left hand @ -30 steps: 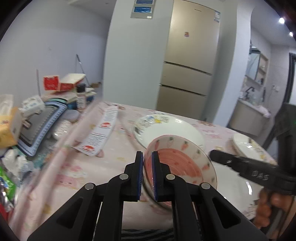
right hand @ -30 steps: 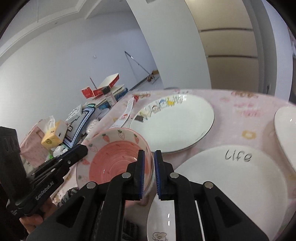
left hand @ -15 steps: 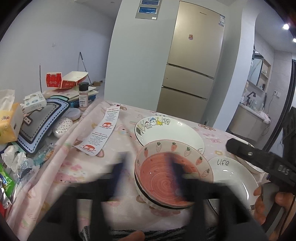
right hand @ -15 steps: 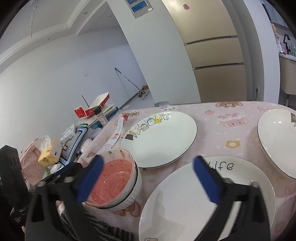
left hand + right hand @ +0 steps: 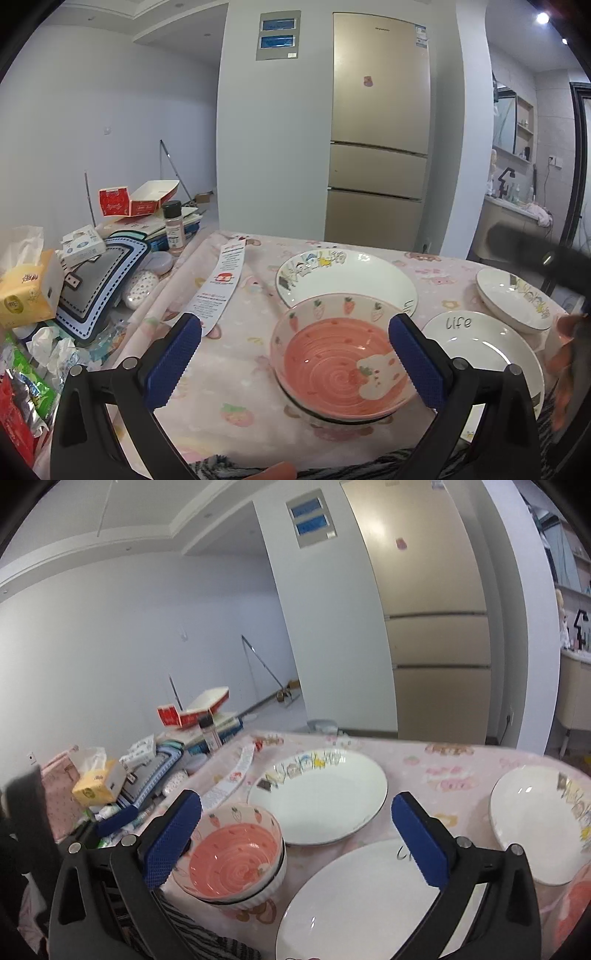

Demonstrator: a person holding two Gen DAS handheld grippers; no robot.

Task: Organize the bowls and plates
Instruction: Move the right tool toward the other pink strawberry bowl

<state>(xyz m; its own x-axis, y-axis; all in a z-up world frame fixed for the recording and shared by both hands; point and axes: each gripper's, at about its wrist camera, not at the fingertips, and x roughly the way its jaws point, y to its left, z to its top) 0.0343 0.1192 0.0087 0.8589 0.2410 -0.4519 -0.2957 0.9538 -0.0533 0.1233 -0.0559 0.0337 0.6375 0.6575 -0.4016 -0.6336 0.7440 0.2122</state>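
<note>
Both sets of jaws were clamped on the pink bowl's (image 5: 341,363) rim a second ago; both have just been opening and now stand spread wide, nothing gripped. The left gripper (image 5: 295,363) frames the bowl, nested in a white bowl (image 5: 258,891) at the counter's (image 5: 236,369) near edge. The right gripper (image 5: 297,843) hangs over the "life" plate (image 5: 354,904).

Three white plates (image 5: 325,801), two nested bowls (image 5: 236,860), one spice bottle (image 5: 173,229), one tissue box (image 5: 27,291)

The pink bowl (image 5: 341,363) and white plates (image 5: 325,794) look shiny and smooth, the tablecloth (image 5: 236,387) soft cloth, the blue pads (image 5: 173,360) bumpy
</note>
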